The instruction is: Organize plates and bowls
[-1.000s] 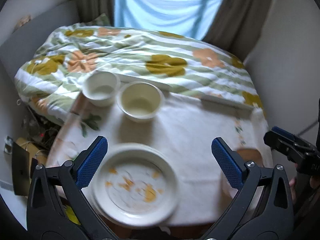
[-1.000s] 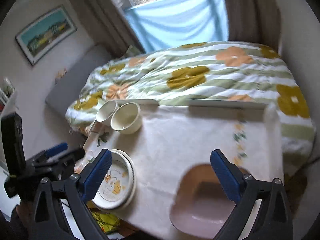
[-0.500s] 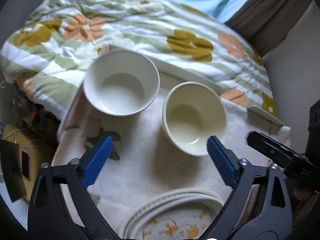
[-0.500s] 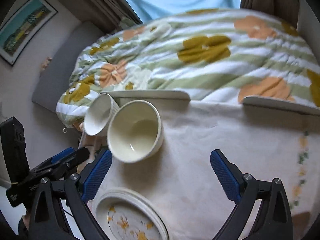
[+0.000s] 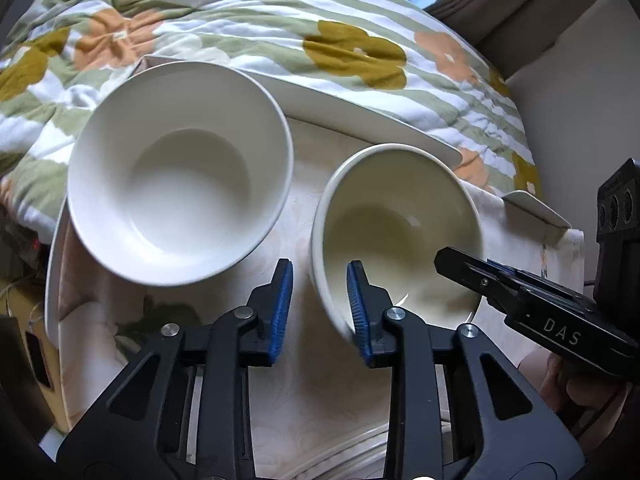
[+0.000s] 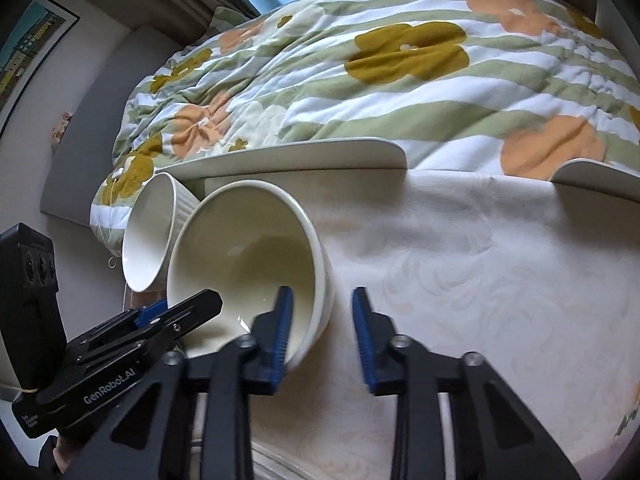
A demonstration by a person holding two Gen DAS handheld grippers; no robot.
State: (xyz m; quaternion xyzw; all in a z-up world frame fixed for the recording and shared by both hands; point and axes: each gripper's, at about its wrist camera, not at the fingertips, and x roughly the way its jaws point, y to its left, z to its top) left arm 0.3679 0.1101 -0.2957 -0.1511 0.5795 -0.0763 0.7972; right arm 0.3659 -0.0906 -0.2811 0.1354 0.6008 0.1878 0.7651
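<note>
Firstly, left wrist view. Item: left gripper, black with blue pads, jaws closing to a narrow gap over the near-left rim of the cream bowl. One pad is inside the bowl and one outside, with the bowl wall between them. Item: cream bowl, standing on the pale patterned cloth, right of centre. Item: white bowl, larger in the frame, just beside the cream bowl on its left, the two apart. Item: right gripper, entering from the right, its tip at the cream bowl's right rim; how wide it stands cannot be told from here. A person's hand shows under it. Item: stacked plates, only their rims showing at the bottom edge. Backdrop: flowered quilt beyond the table's white raised edge.

Next, right wrist view. Item: right gripper, jaws closing to a narrow gap, one pad inside the cream bowl and one outside, the wall between them at the near-right rim. Item: white bowl, ribbed outside, close behind the cream bowl to the left. Item: left gripper, tip at the cream bowl's left rim. Item: cloth, bare to the right. Backdrop: quilt; framed picture on the wall, upper left.
</note>
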